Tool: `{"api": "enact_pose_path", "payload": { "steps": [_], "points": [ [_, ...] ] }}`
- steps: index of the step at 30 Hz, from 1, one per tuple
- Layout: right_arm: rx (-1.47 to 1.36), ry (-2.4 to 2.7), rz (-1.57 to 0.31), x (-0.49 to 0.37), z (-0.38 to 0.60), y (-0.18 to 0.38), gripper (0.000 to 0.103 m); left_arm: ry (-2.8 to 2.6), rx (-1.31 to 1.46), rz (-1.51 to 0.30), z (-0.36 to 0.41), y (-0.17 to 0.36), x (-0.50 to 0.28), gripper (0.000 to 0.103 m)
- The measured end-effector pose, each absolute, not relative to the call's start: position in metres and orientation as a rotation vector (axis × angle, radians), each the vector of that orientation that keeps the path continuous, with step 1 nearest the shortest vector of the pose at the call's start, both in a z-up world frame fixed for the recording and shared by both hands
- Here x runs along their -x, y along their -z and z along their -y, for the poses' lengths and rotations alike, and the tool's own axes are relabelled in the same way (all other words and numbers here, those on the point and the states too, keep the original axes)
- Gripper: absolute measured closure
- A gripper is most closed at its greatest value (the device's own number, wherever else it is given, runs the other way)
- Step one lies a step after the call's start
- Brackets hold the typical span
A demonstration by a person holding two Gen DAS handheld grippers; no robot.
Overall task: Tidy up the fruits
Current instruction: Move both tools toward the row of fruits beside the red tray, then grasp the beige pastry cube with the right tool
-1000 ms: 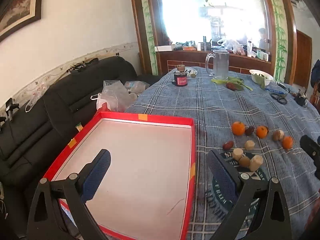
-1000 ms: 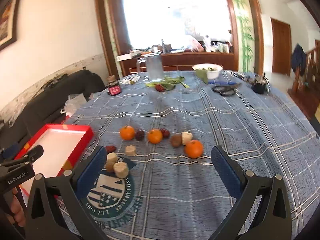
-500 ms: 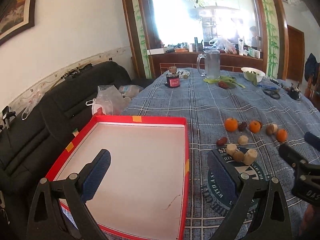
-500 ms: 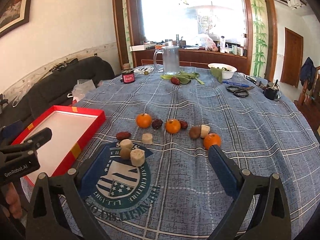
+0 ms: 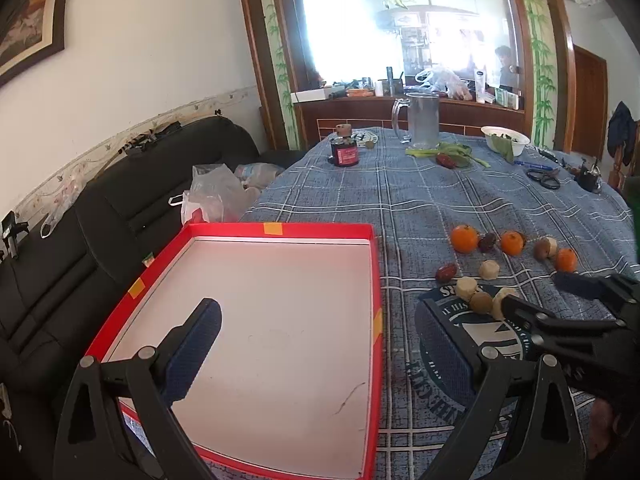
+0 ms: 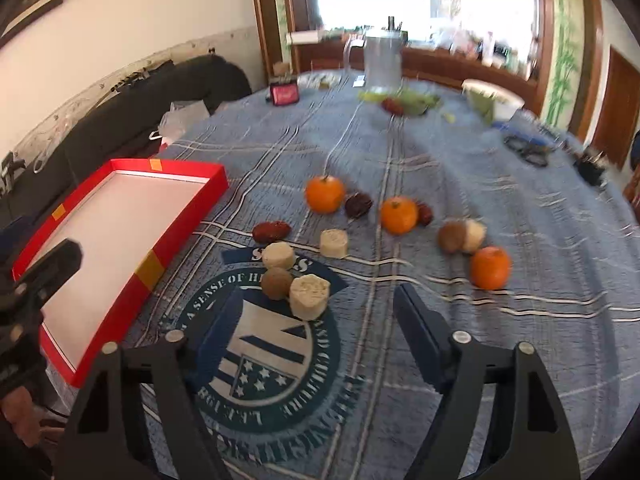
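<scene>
On left wrist view: left tool spread, empty, over red tray; fruits on worktop right of tray.
Right wrist view: right tool spread, empty, just short of beige pieces; oranges beyond; tray at left.

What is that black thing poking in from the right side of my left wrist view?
Observer: That is the right gripper. Its own camera shows its fingers spread wide with nothing held; they point at a pale cut fruit piece on the tablecloth.
Operator: Is a machine moving the gripper I'm looking along?
Observer: No. The right wrist view shows a person's hand below the left gripper, at the near end of the red tray.
</scene>
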State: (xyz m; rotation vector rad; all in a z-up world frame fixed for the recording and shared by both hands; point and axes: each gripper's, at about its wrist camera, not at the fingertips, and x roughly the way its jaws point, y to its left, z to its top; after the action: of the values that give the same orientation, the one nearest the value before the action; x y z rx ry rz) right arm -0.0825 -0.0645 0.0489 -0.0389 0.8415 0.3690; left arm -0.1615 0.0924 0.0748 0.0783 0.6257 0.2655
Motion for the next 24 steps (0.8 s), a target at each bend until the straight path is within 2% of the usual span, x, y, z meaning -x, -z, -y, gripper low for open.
{"api": "enact_pose_path", "payload": {
  "steps": [3,5,24],
  "points": [
    [0.022,-0.394,-0.893,0.069,0.060,-0.040,0.046,-0.274,-0.082,-0.621,-0.094,-0.076,0.163,0.005],
    [0.022,-0.397,-0.921,0.062,0.058,-0.034,0.052,-0.273,-0.088,-0.617,-0.093,-0.077,0.163,0.005],
    [-0.161,-0.612,-0.998,0.049,0.076,-0.020,0.057,-0.226,-0.149,-0.641,-0.070,-0.078,0.147,0.006]
  ]
}}
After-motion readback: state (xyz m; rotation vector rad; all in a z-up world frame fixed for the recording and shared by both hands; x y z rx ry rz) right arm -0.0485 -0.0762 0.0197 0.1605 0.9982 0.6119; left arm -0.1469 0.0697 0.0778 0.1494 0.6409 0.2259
